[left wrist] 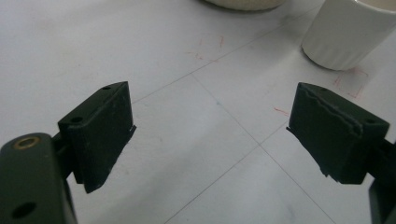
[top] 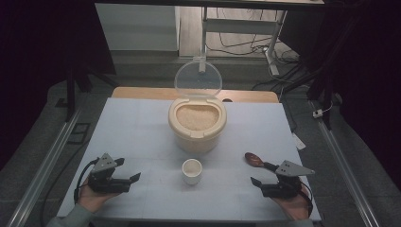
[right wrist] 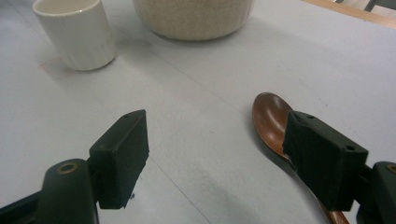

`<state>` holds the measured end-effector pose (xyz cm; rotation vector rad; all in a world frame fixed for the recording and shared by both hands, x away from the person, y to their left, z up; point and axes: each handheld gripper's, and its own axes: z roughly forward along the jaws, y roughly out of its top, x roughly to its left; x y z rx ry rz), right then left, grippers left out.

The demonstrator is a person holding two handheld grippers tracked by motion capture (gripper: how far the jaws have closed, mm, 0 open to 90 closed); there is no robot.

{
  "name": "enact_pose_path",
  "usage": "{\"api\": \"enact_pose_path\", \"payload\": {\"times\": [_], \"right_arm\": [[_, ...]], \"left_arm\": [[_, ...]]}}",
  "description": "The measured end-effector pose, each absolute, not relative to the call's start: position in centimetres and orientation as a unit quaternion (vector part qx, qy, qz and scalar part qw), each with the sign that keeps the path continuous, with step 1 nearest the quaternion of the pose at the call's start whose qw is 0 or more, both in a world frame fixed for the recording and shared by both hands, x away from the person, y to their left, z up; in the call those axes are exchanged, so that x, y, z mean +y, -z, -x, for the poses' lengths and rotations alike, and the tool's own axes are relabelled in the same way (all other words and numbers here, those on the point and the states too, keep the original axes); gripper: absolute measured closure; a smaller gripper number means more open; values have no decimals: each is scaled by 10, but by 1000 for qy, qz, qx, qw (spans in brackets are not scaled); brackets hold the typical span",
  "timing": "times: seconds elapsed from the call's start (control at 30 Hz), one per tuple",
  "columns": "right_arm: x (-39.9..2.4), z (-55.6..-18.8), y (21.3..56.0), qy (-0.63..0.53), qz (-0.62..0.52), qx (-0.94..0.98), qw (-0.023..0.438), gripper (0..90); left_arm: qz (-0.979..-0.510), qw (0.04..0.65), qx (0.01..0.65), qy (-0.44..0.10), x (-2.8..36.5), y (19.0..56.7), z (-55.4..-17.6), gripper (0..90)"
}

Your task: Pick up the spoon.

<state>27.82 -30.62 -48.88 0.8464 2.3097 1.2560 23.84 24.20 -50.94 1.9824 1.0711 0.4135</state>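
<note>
- Table (top: 142, 123): bare sheet L and R of centre, roomy up to side edges.
- Rice container (top: 197, 124), lid up, mid-table; white cup (top: 192, 170) just in front, between grippers.
- Wooden spoon (top: 254, 159): glossy brown, flat near right edge, just beside right gripper (top: 259, 184), untouched.
- Left gripper (top: 134, 181) near front-left corner; both grippers released, jaws wide, nothing between.

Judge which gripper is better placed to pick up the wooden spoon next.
Probably the right gripper: the wooden spoon lies just beside its open jaws. The left gripper, also open, sits across the table, beyond the white cup.
</note>
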Motion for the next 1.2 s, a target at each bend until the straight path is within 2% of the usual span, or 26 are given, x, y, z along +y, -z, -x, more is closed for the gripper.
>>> {"api": "enact_pose_path", "payload": {"times": [0.6, 0.97, 1.2], "right_arm": [[-301, -285, 480, -433, -305, 830, 174, 277], [-291, -302, 447, -391, -306, 853, 162, 287], [-291, -315, 426, -335, -315, 871, 171, 289]], "left_arm": [[-792, 408, 422, -167, 239, 511, -240, 137], [-797, 407, 416, -163, 239, 512, -242, 138], [-798, 406, 414, -163, 238, 512, -242, 138]]}}
